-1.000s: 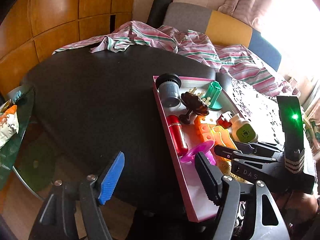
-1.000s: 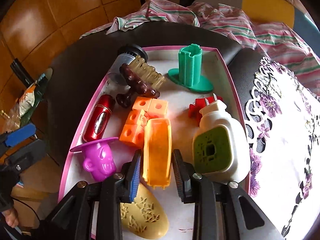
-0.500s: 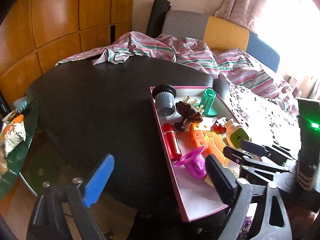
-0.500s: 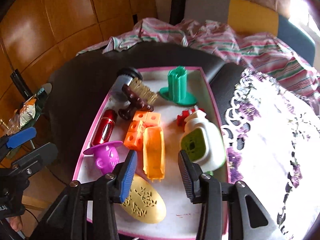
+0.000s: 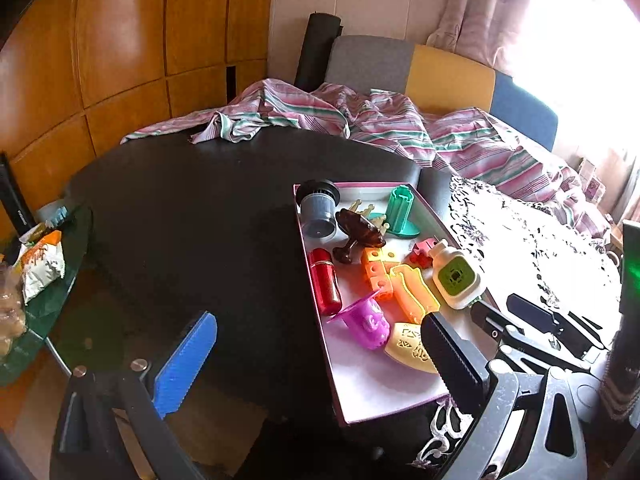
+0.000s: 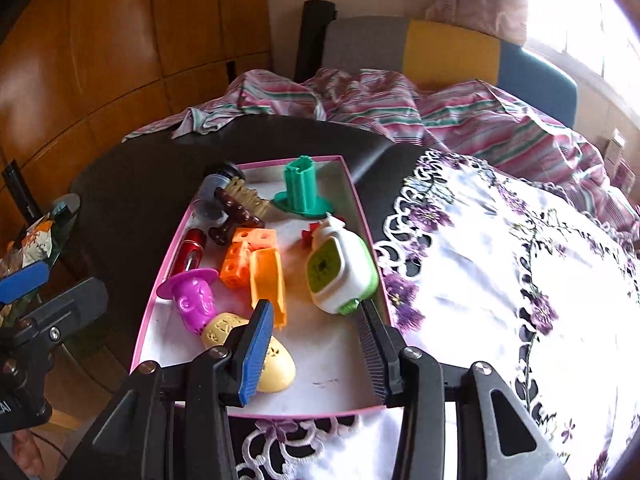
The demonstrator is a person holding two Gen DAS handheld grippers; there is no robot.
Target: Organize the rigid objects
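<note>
I have both tongs spread and carrying nothing: the right tongs hang over the near end of the pink tray, the left tongs straddle its near left corner above the dark bench.

As I judge it, the step in hand is picking the next piece. The orange scoop lies lengthwise toward me near the middle of the tray. I would come straight down over it, keep the blue pad clear of the yellow oval just beside it, and close across its narrow width.

My count in the tray:
- one orange scoop
- one yellow oval
- one purple figure at the left edge
- one red cylinder along the left wall
- one grey cup in the far left corner
- one brown comb
- one green stand at the far end
- one white and green bottle by the right wall
- one red piece, partly hidden
- orange blocks, joined; I cannot tell how many.
</note>
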